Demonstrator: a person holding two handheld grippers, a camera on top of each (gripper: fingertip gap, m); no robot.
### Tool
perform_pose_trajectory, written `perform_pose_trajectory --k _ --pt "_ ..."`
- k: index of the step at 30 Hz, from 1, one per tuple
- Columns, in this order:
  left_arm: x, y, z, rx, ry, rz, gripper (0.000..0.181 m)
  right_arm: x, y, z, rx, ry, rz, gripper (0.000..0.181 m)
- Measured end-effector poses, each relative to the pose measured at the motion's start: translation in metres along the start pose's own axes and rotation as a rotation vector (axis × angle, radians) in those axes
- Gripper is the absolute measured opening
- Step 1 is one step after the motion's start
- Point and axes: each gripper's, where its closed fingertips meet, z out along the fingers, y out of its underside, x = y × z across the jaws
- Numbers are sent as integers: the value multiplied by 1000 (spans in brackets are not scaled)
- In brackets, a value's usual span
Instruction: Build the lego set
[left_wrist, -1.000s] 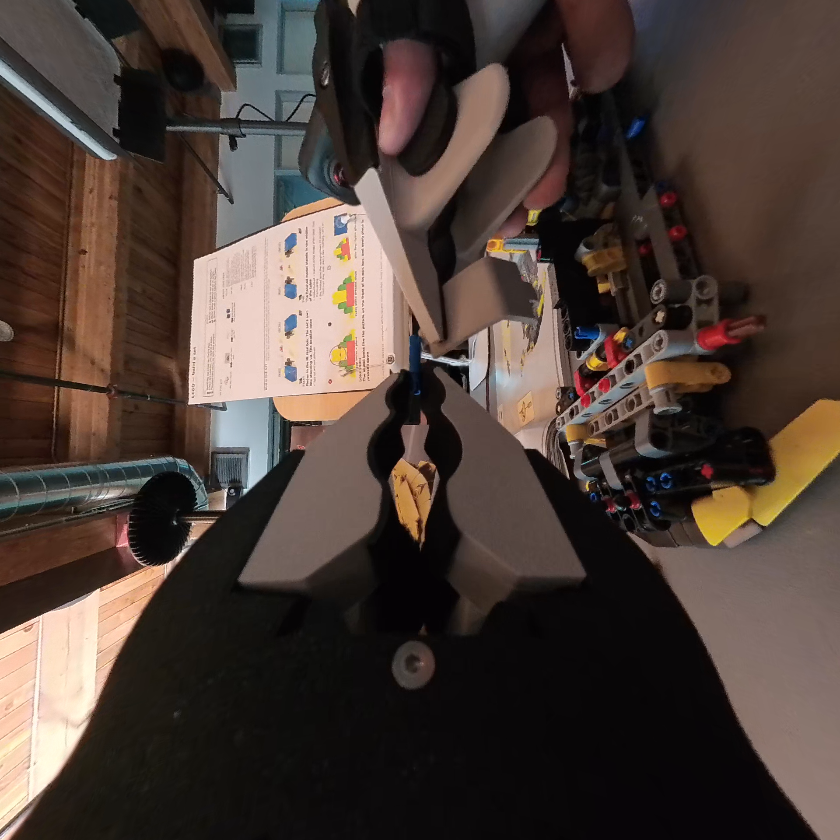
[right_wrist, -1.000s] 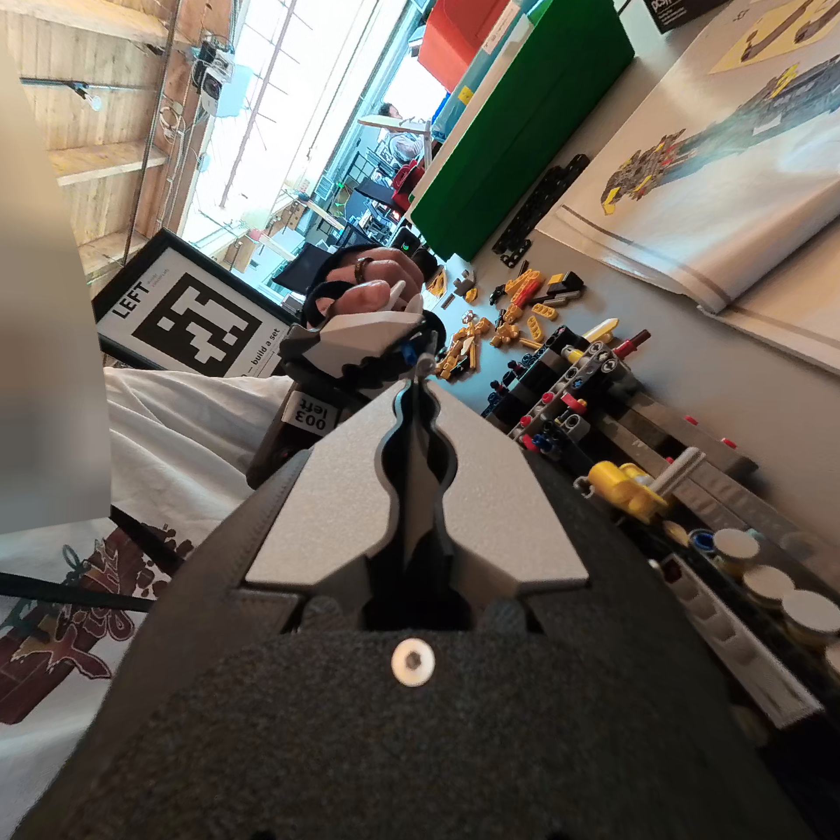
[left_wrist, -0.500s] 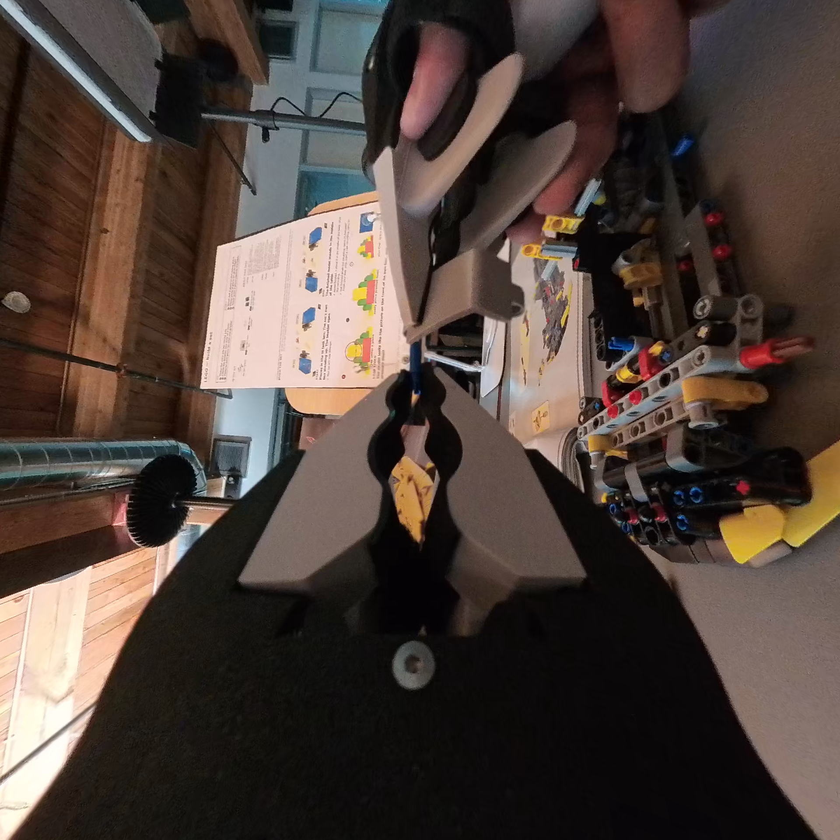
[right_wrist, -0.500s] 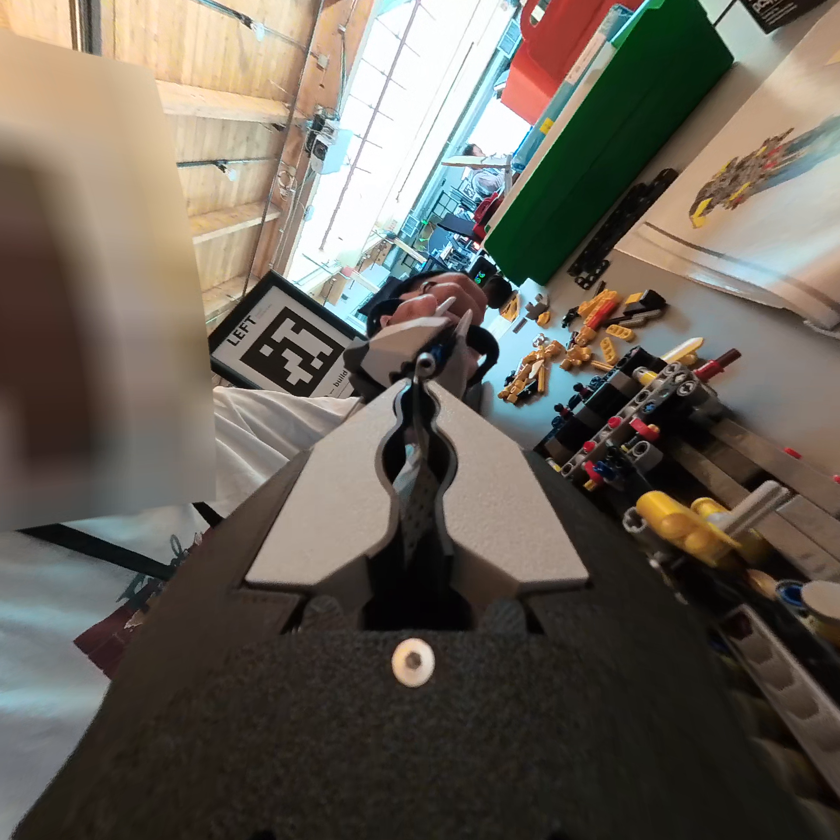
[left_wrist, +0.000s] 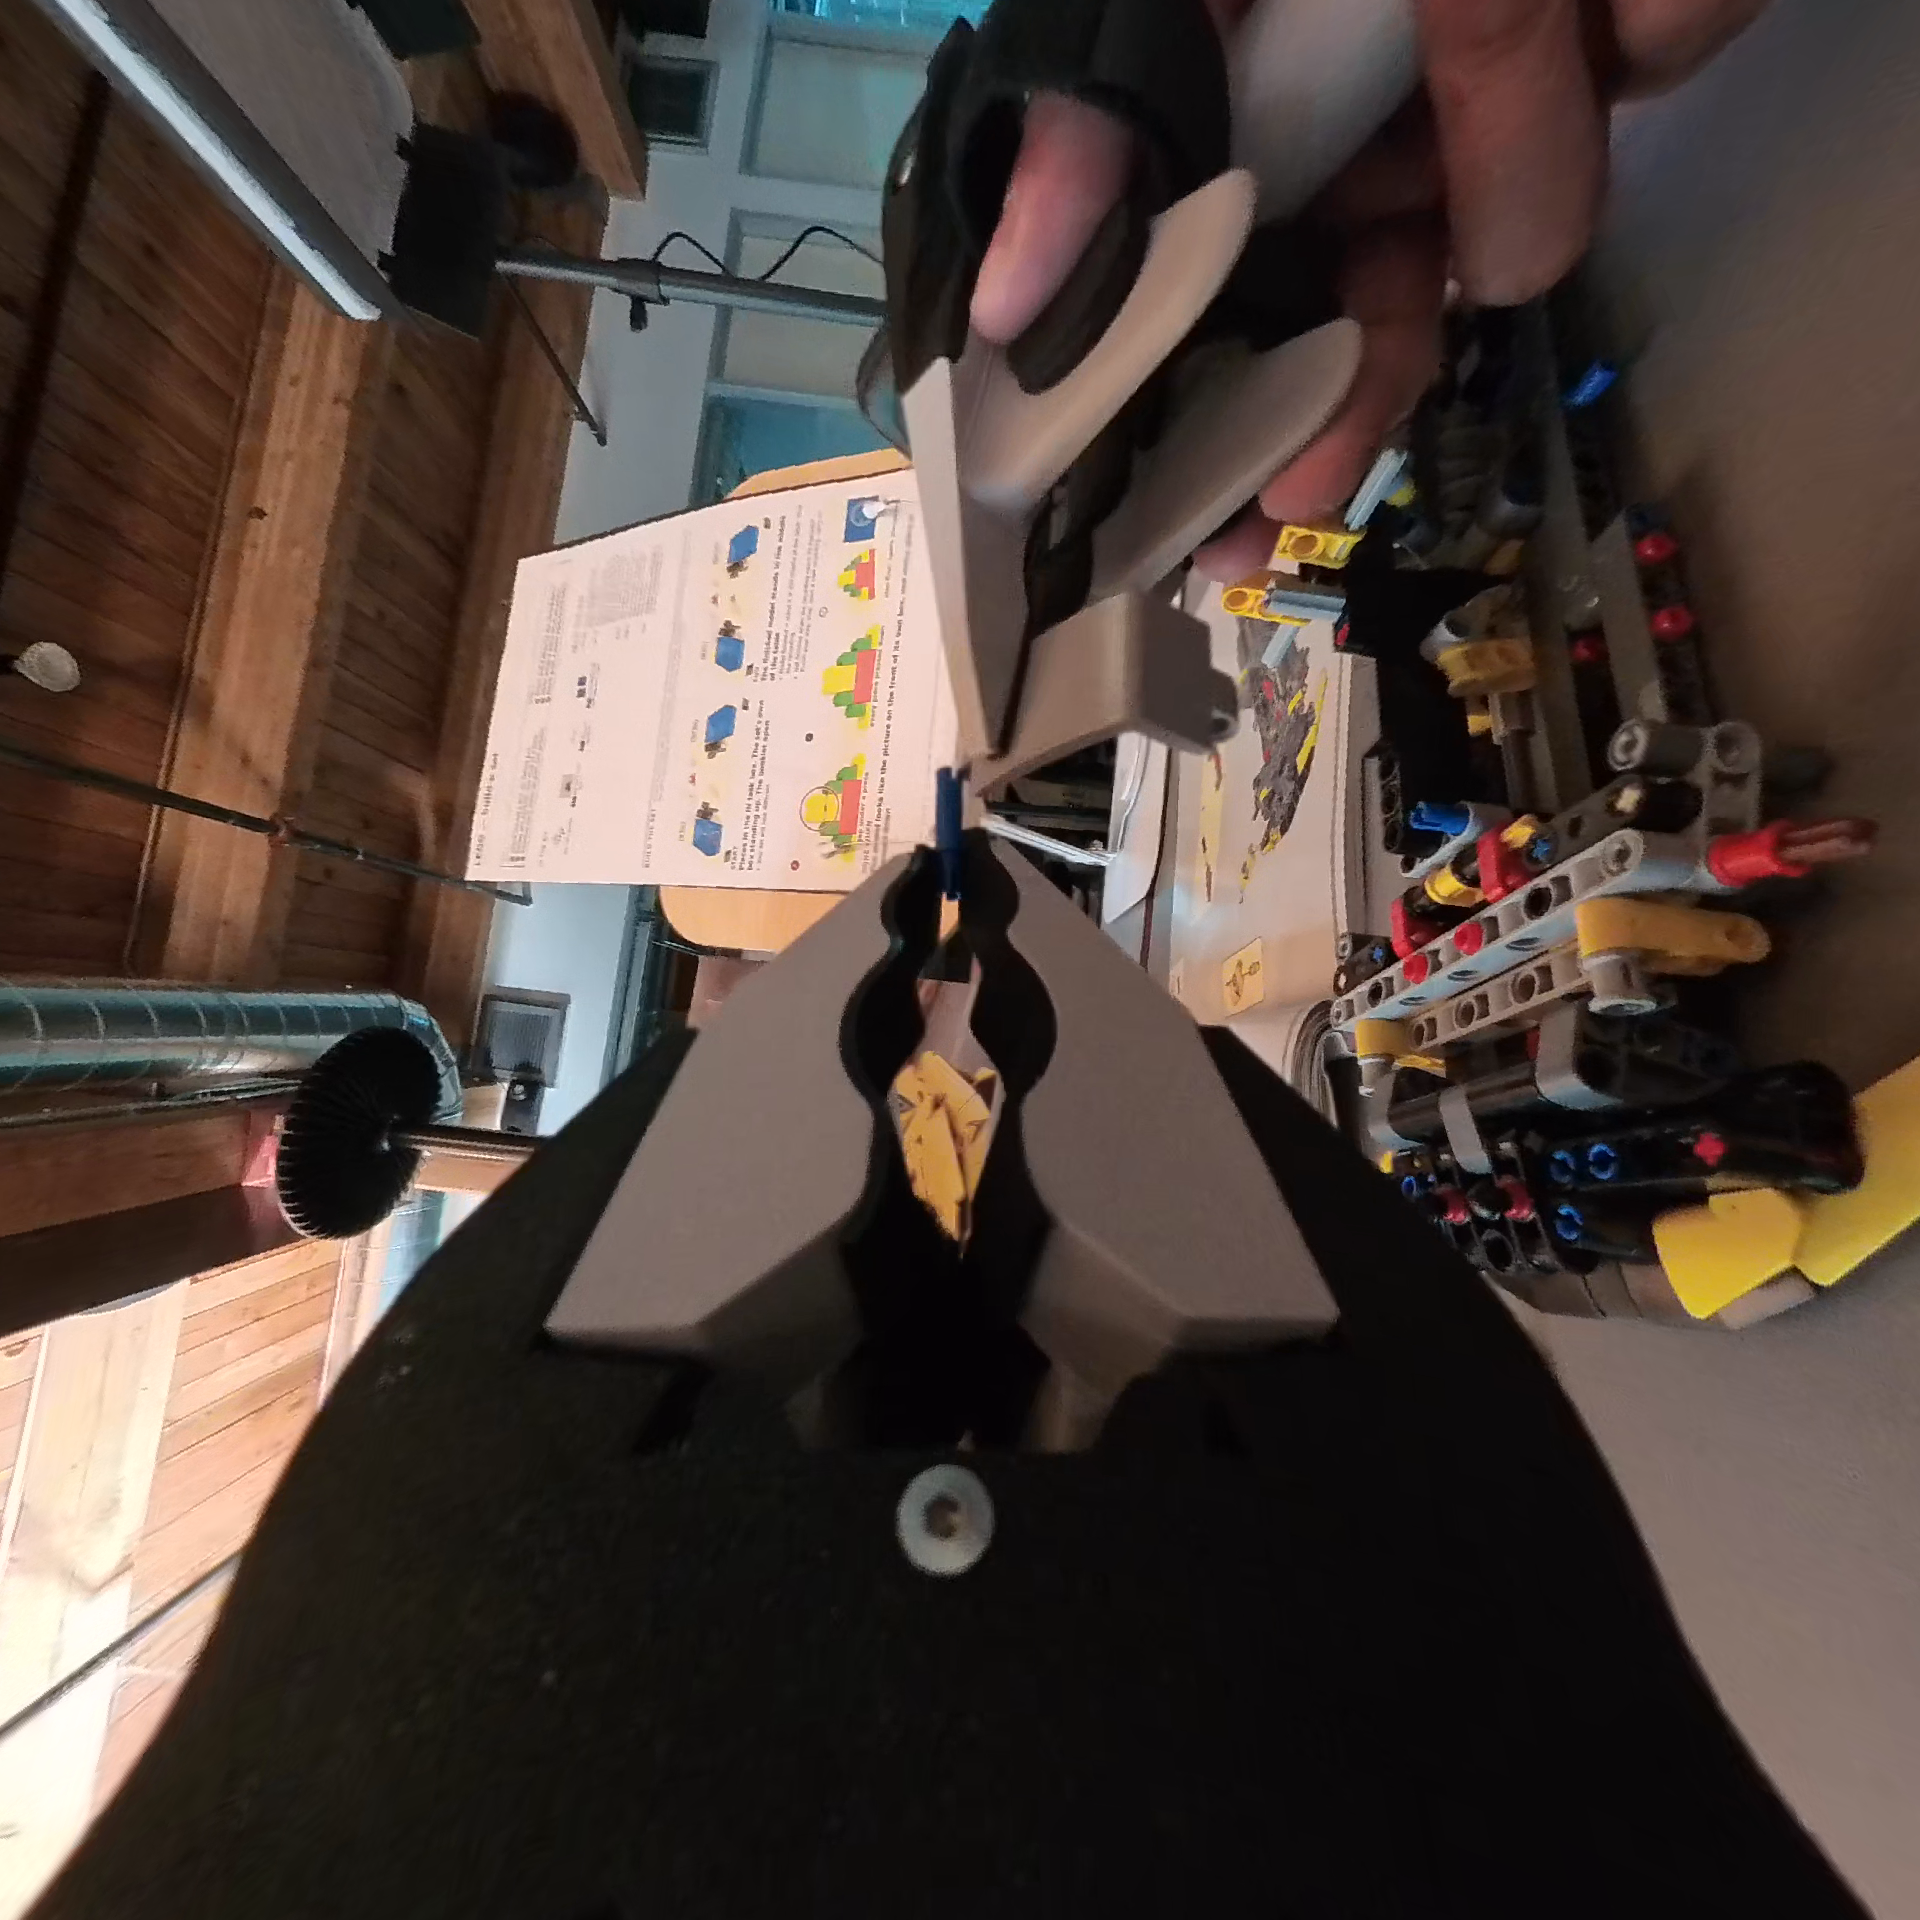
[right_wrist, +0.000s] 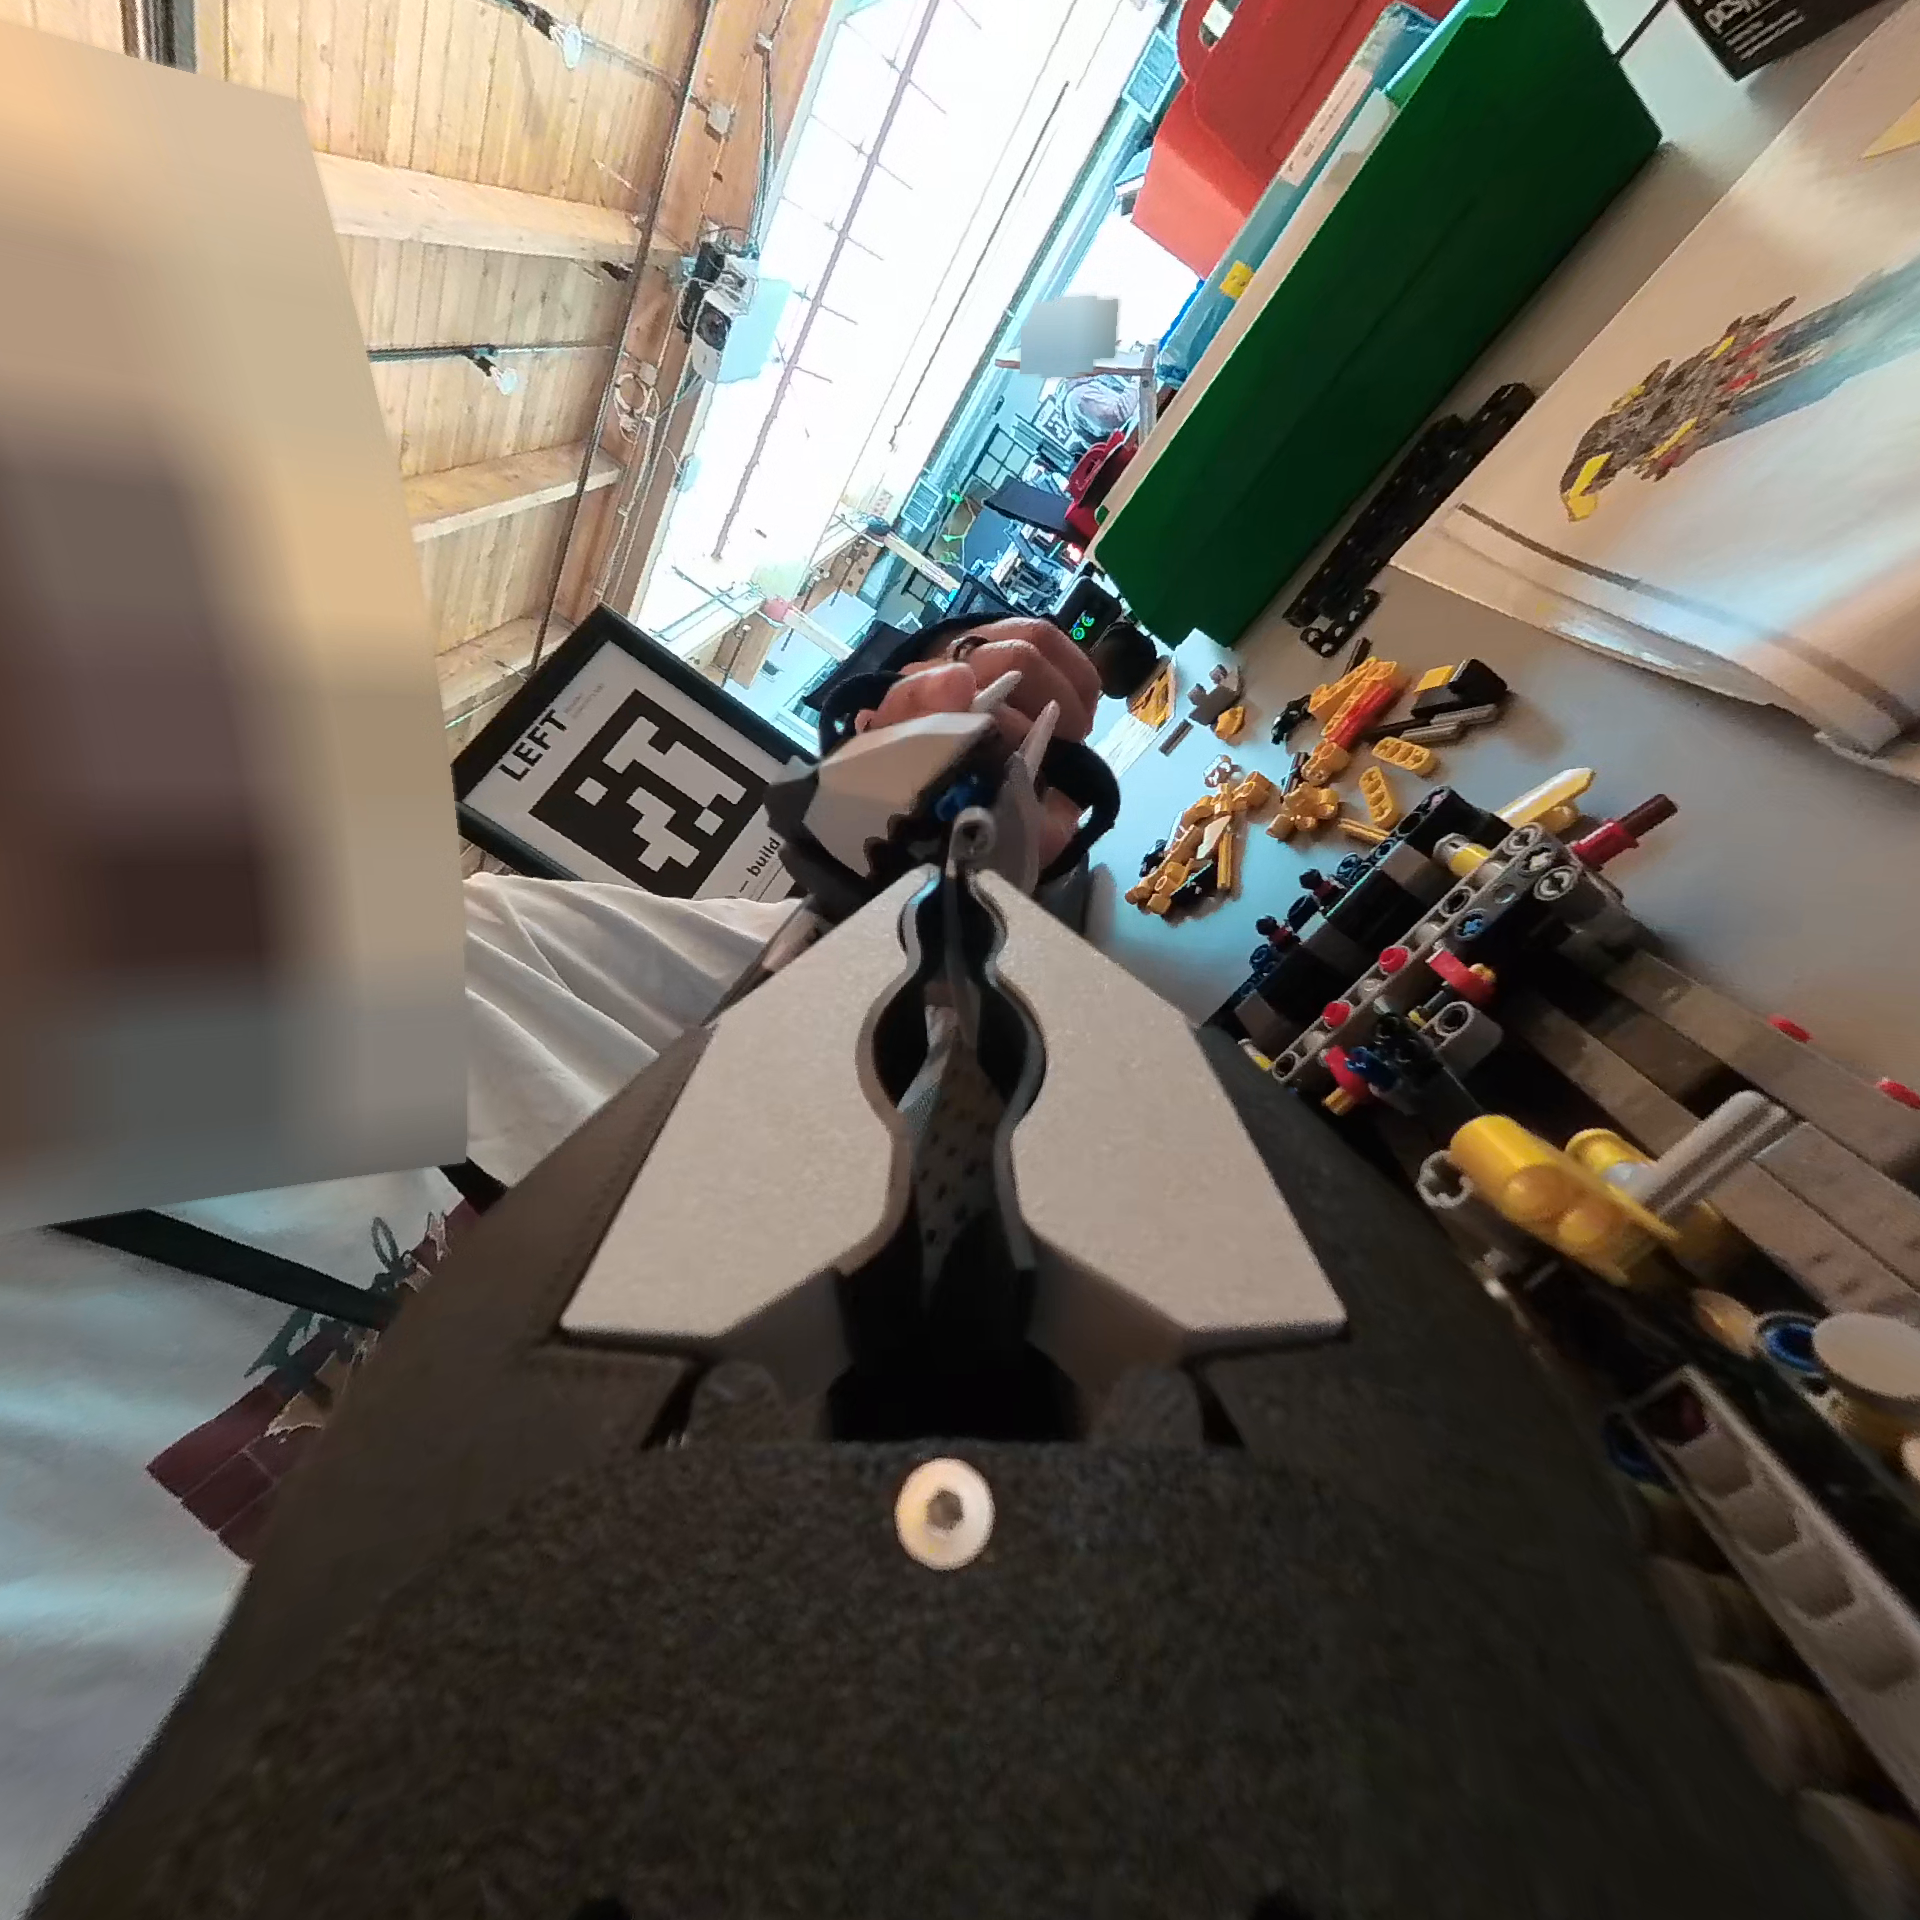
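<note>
My left gripper (left_wrist: 951, 873) is shut on a small blue pin (left_wrist: 948, 826) that sticks out past its tips. My right gripper (right_wrist: 951, 878) is shut on a thin grey Lego piece (right_wrist: 971, 831) with a round end. The two grippers meet tip to tip in the air. In the left wrist view the right gripper (left_wrist: 982, 764) comes down from the top in a hand. In the right wrist view the left gripper (right_wrist: 966, 795) lies just beyond, and the blue pin (right_wrist: 948, 805) touches the grey piece's end. The partly built Lego model (left_wrist: 1558, 987) stands on the table to the right (right_wrist: 1455, 987).
An open instruction booklet (right_wrist: 1714, 468) lies on the grey table behind the model. Loose yellow and black pieces (right_wrist: 1299, 800) lie scattered by a green bin (right_wrist: 1351, 364). A printed sheet (left_wrist: 707, 707) stands at the back. A person in a white shirt (right_wrist: 582, 997) is at the left.
Both grippers stay shut and tip to tip. The right gripper has tilted and closed in a little, so the grey piece's end now meets the blue pin.
</note>
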Motion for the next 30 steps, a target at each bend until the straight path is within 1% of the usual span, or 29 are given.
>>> perform_pose_trajectory --k 1,9,12,17,20,22,25,27,30 --pt "0 0 0 2 1 5 2 0 0 0 -1 -4 2 1" --pt "4 -1 0 5 19 15 2 1 1 0 -7 4 4 1" --pt "10 1 1 -3 55 29 2 8 4 -2 -26 62 -16 1" --pt "20 3 1 -31 84 151 2 20 10 -5 -81 177 -70 0" --pt "20 4 0 -46 91 172 2 19 11 -4 -77 161 -53 0" --pt "18 3 0 -56 85 183 2 13 9 -2 -59 94 -6 1" --pt "20 3 -2 -59 89 212 2 16 11 -2 -71 110 -10 1" --pt "18 1 -2 -55 85 199 2 15 11 -3 -74 114 -23 1" --pt "16 -1 -3 -35 100 82 2 12 10 -2 -69 114 -70 1"
